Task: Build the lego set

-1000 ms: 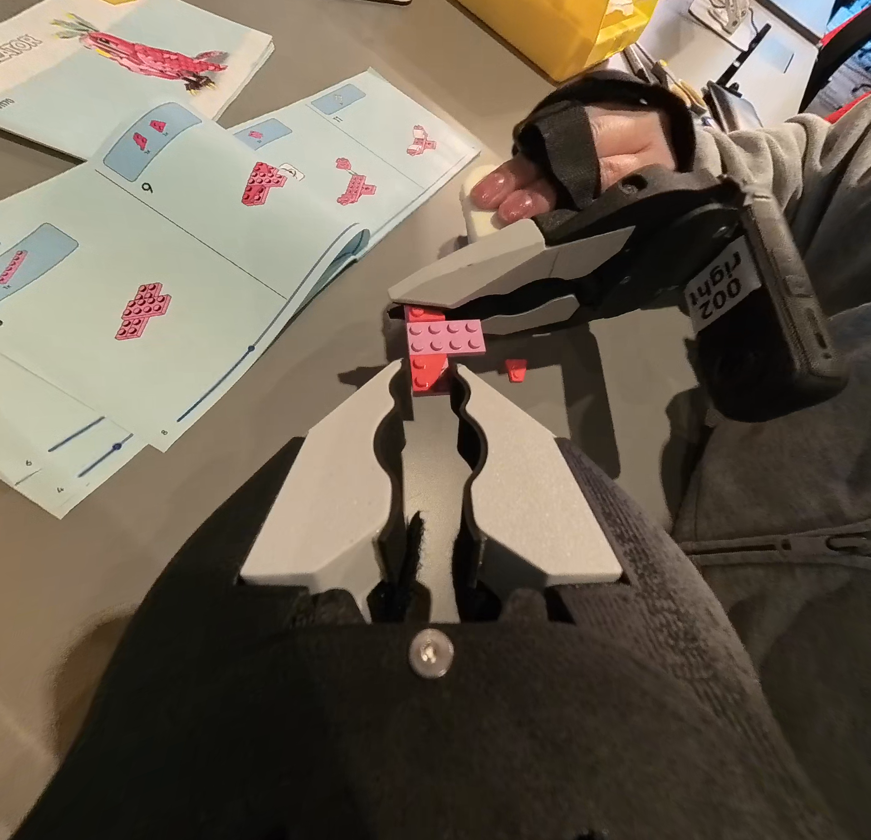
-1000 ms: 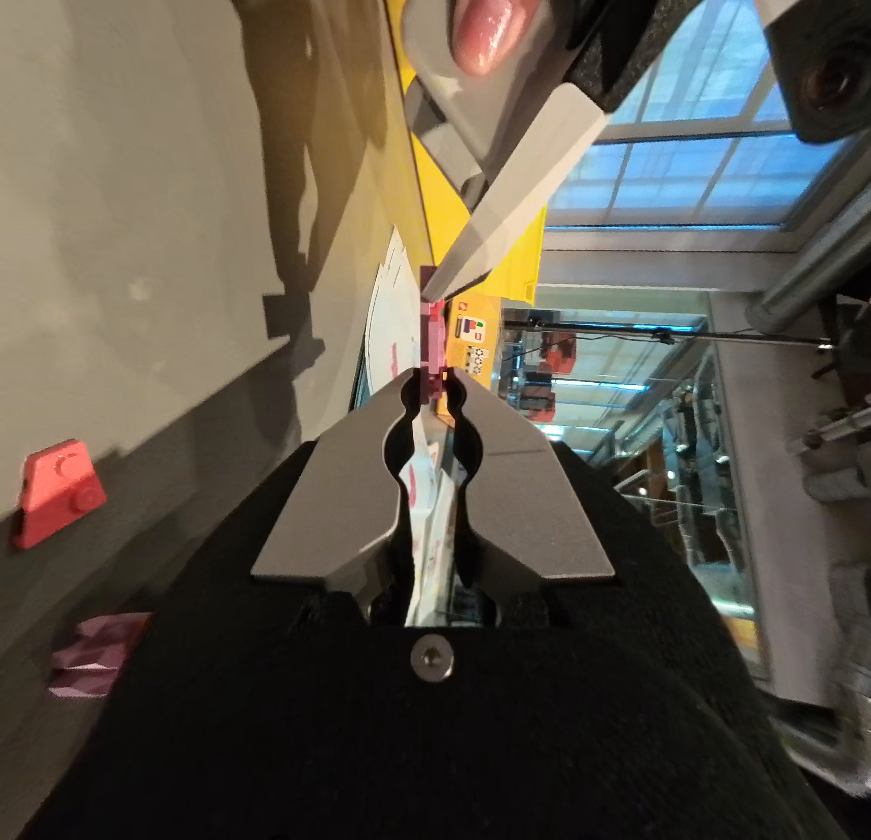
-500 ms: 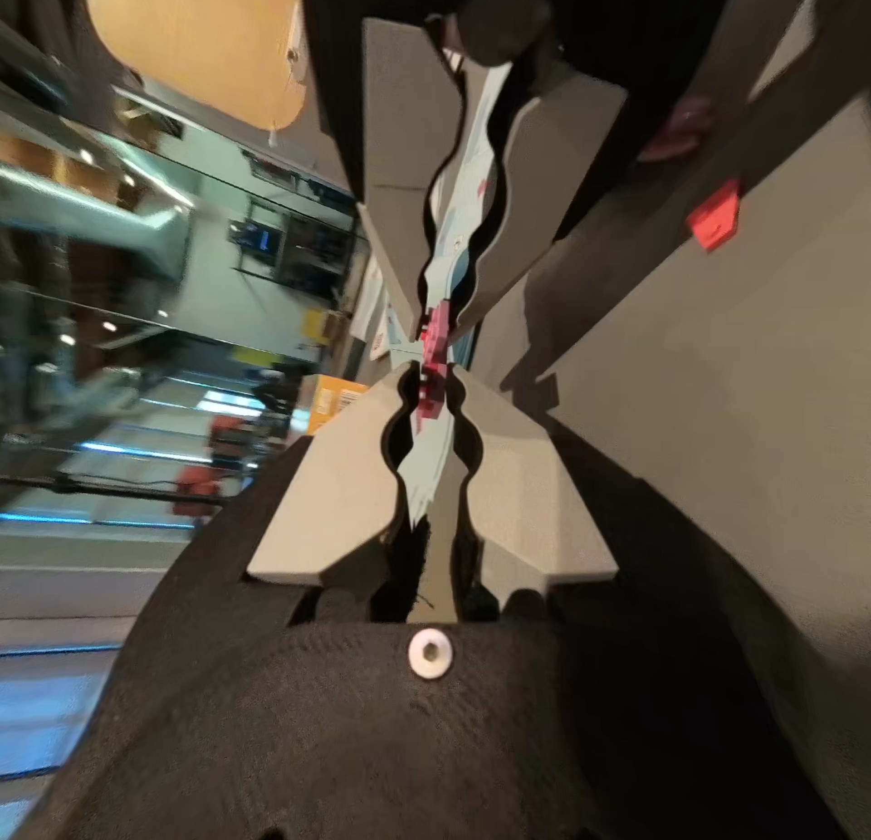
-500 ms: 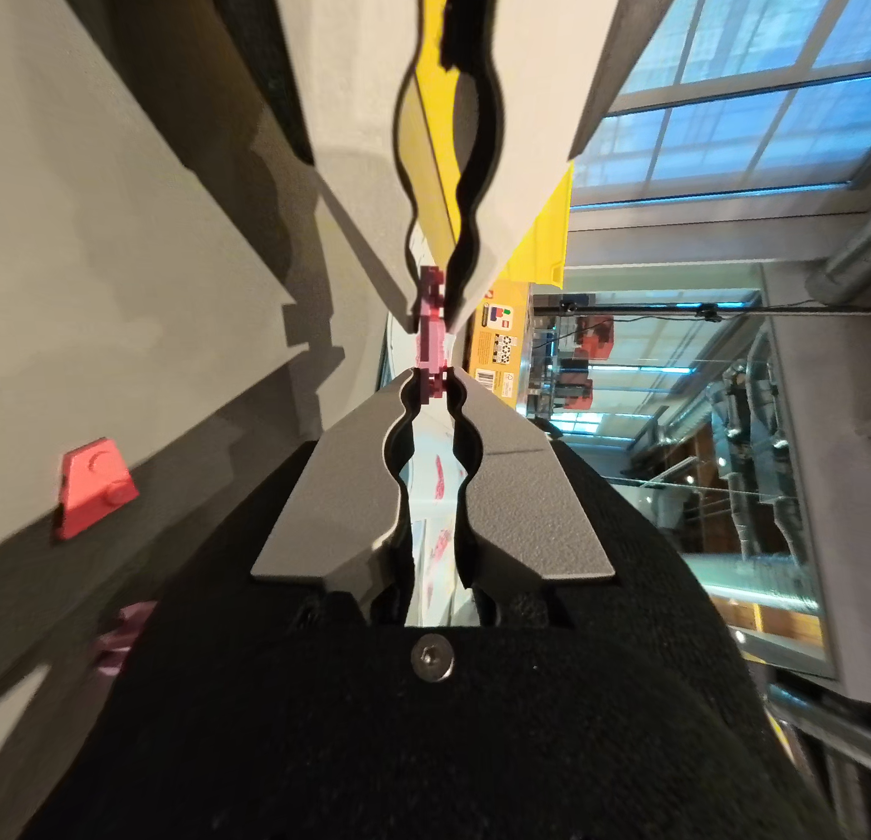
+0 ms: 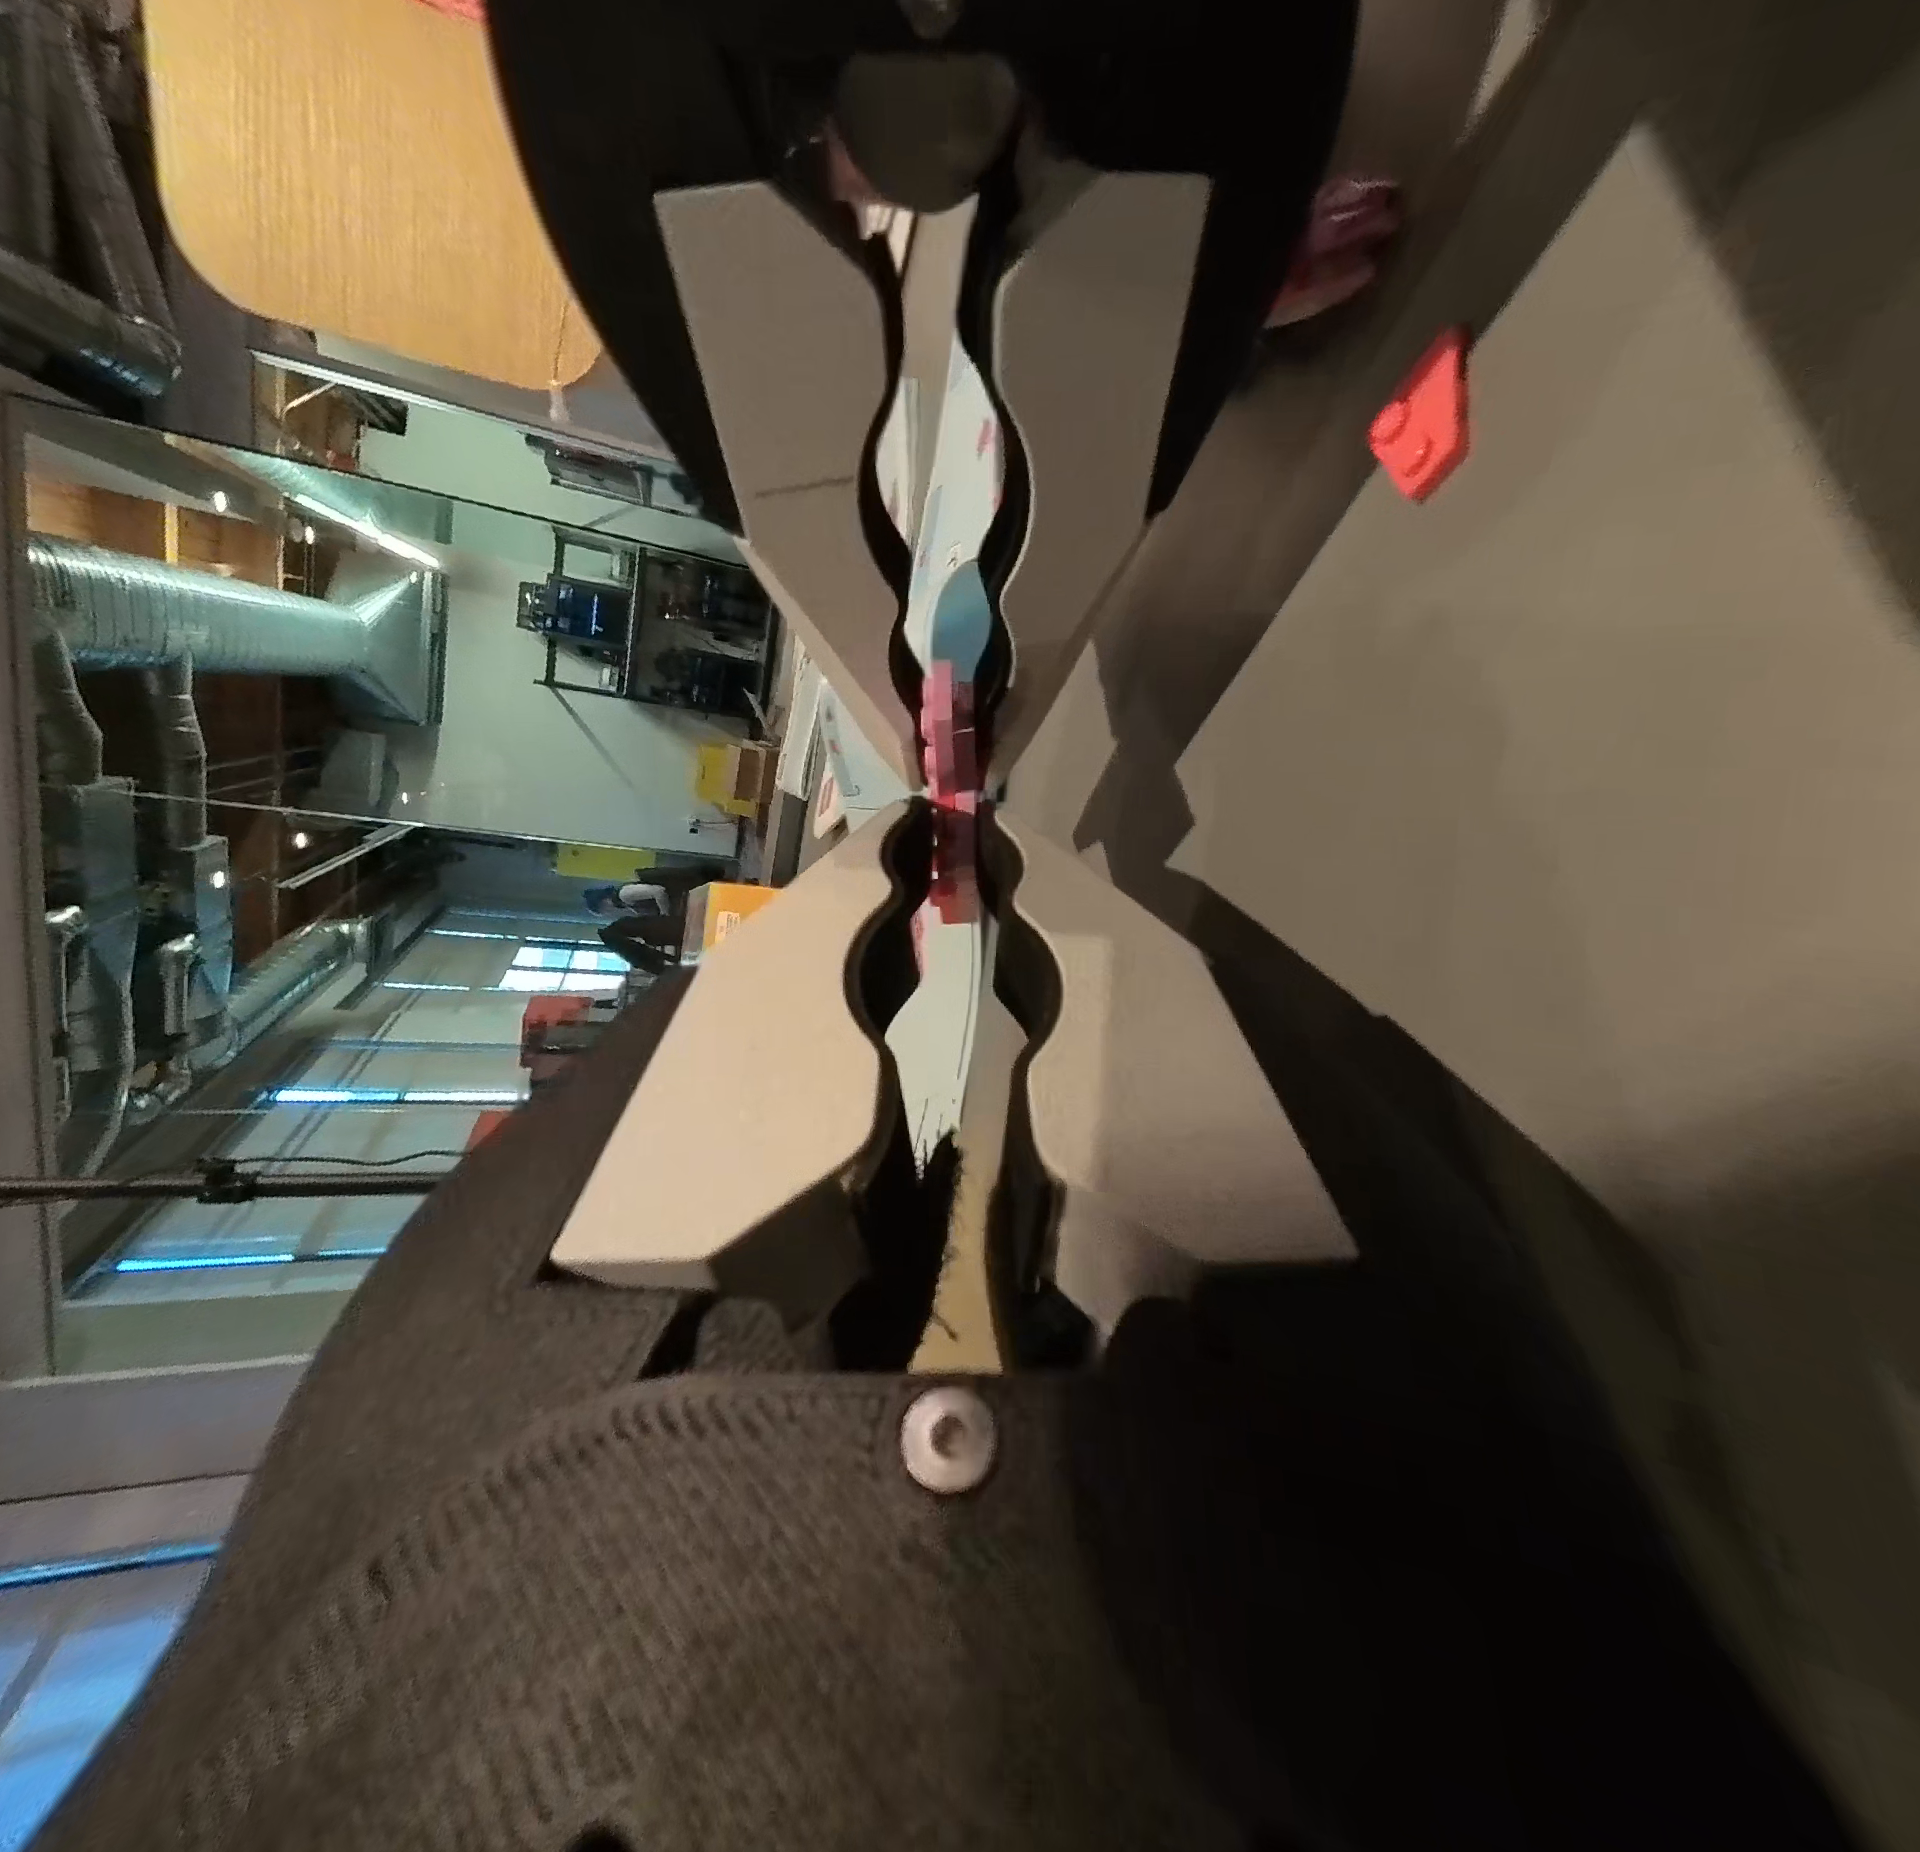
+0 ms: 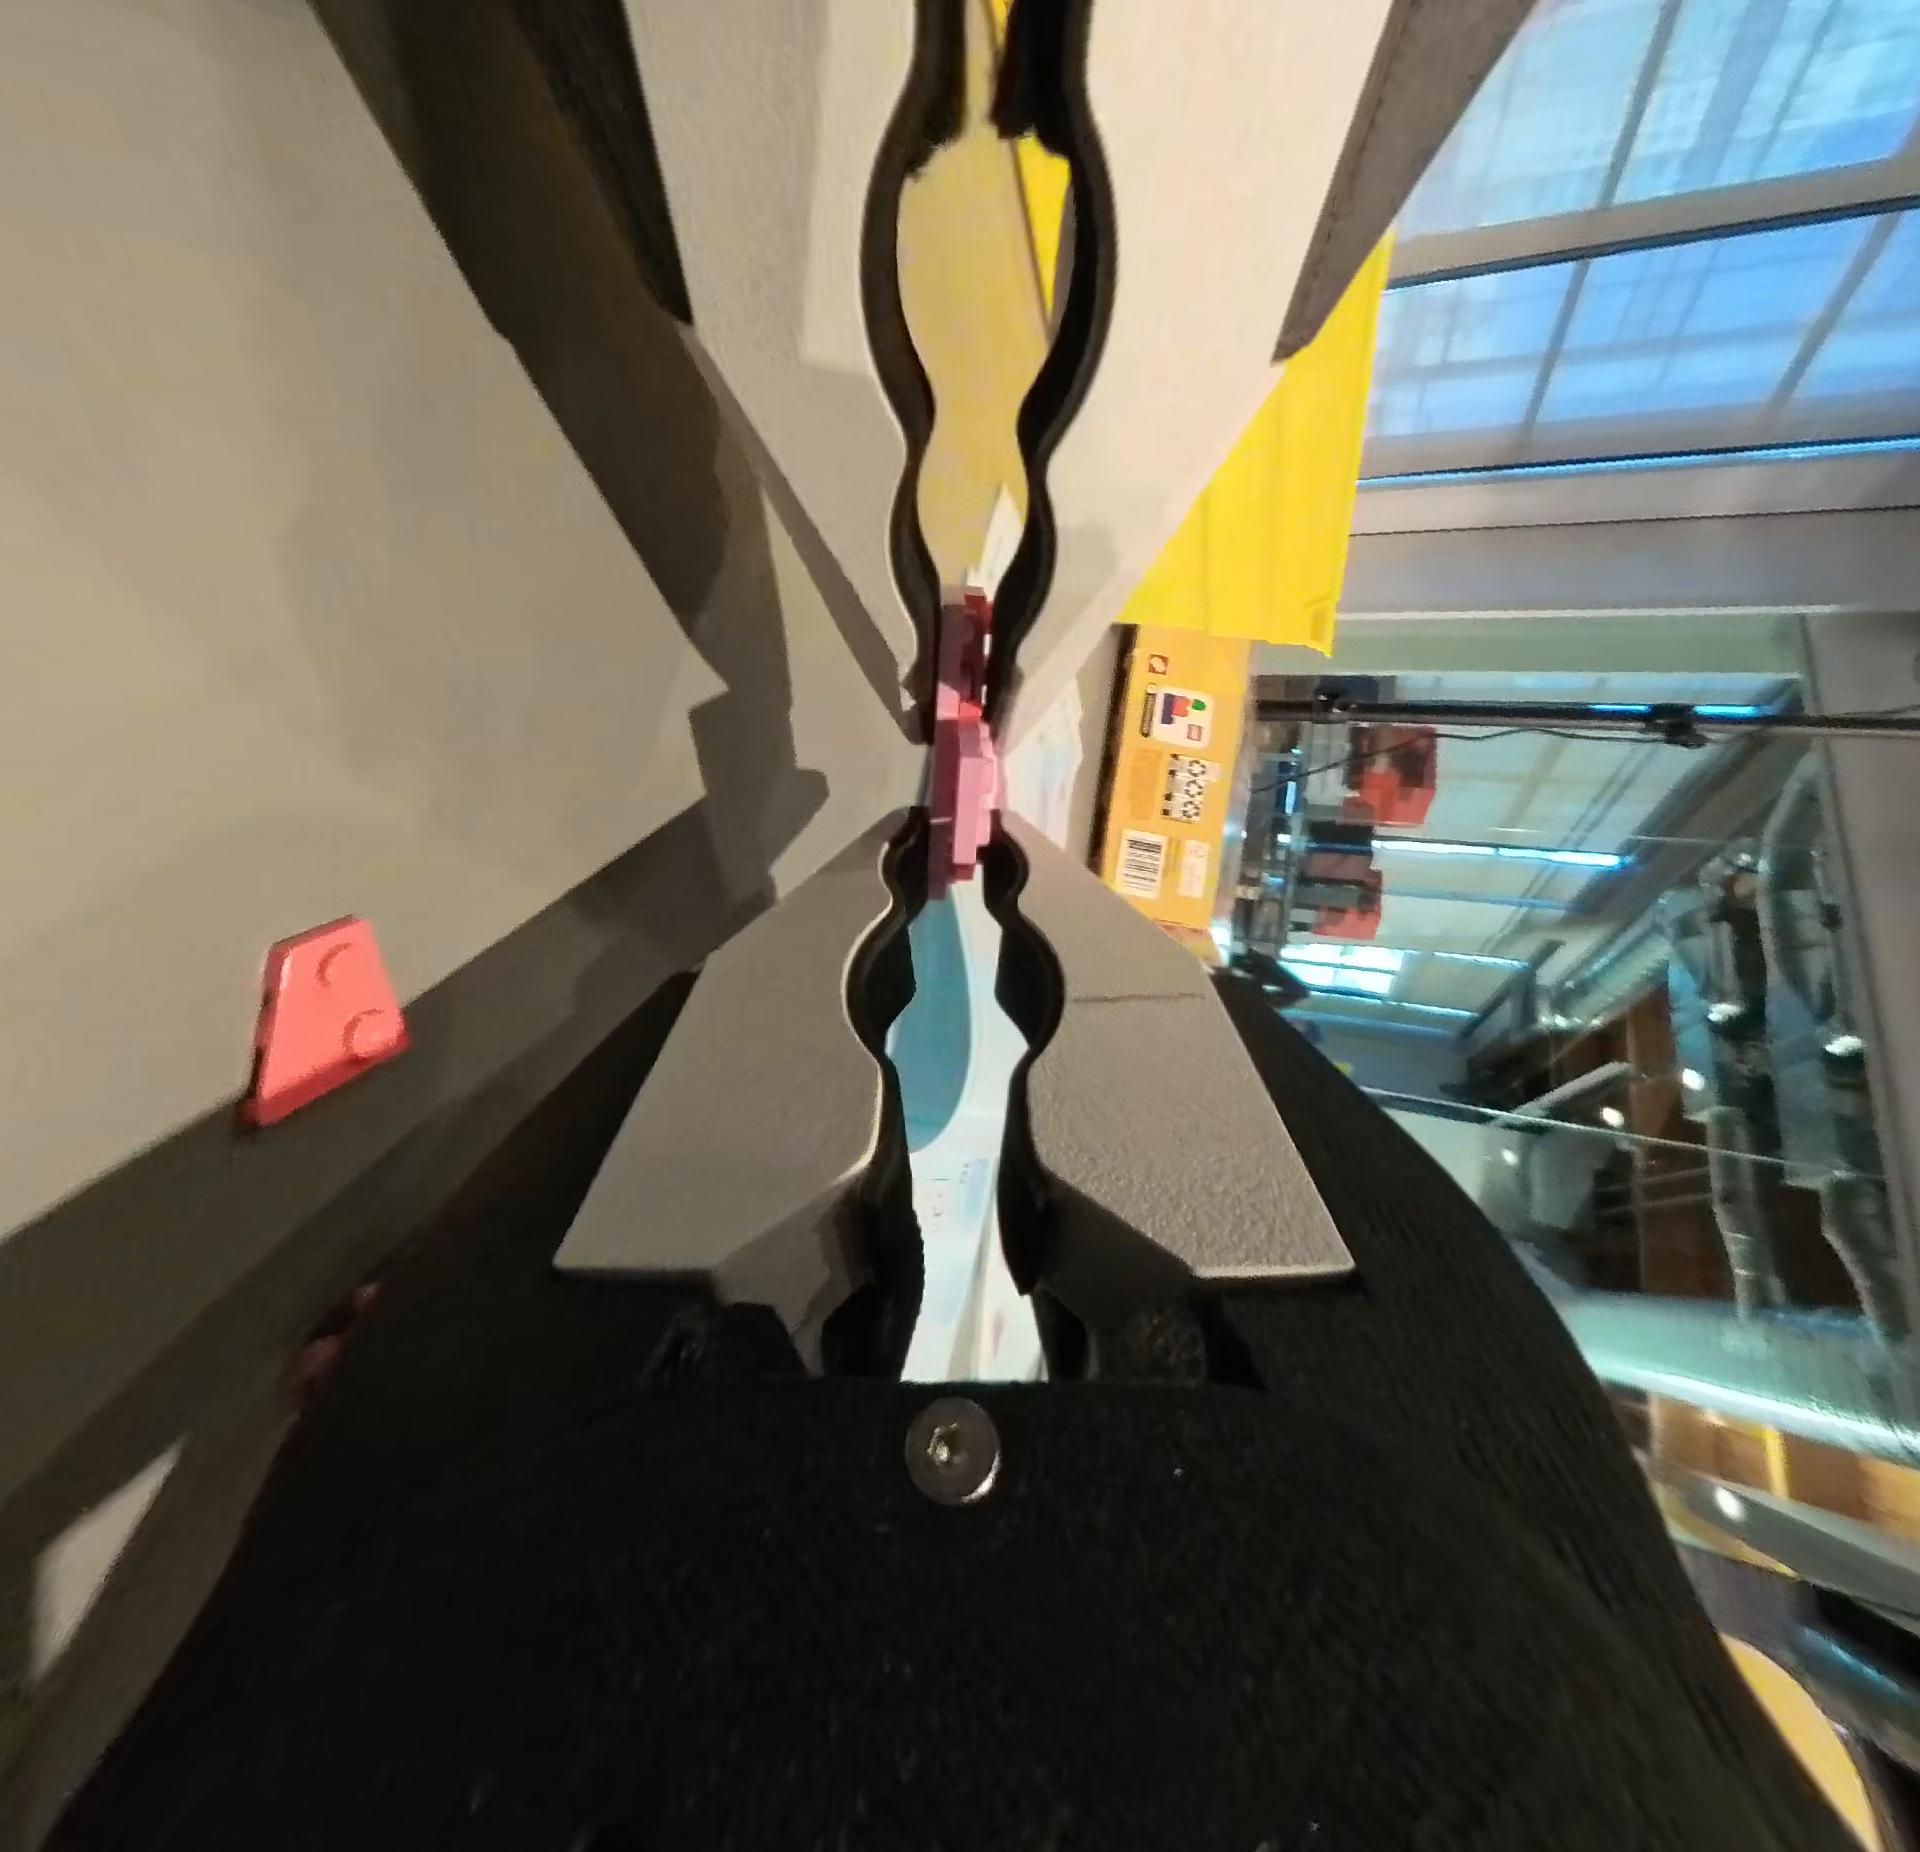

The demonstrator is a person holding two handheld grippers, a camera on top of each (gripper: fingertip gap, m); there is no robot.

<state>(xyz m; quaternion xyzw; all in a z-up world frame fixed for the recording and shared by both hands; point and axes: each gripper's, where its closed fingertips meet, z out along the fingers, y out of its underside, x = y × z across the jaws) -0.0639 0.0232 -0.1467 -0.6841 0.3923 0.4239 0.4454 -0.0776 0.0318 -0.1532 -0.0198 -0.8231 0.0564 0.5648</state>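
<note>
A small pink and red lego assembly [image 5: 951, 794] is held edge-on between both grippers, above the grey table [image 5: 1558, 763]. My left gripper [image 5: 956, 857] is shut on its red end. My right gripper [image 6: 961, 852] is shut on its pink end [image 6: 961, 784]. The two grippers face each other tip to tip: the right one fills the top of the left wrist view [image 5: 951, 701], the left one the top of the right wrist view [image 6: 961, 659]. A loose red wedge plate [image 6: 322, 1023] lies on the table; it also shows in the left wrist view [image 5: 1421, 429].
The light blue instruction booklet [image 6: 940, 1033] lies behind the fingers. A yellow bag [image 6: 1257, 545] and an orange box [image 6: 1174, 763] stand beyond. A purple piece [image 5: 1340, 233] lies near the red wedge. Both views are rolled sideways. The grippers are tip to tip, or close to it.
Both grippers have rolled onto their sides and swung to face each other tip to tip, still holding the assembly. They have drawn a little closer together in the last half second.
</note>
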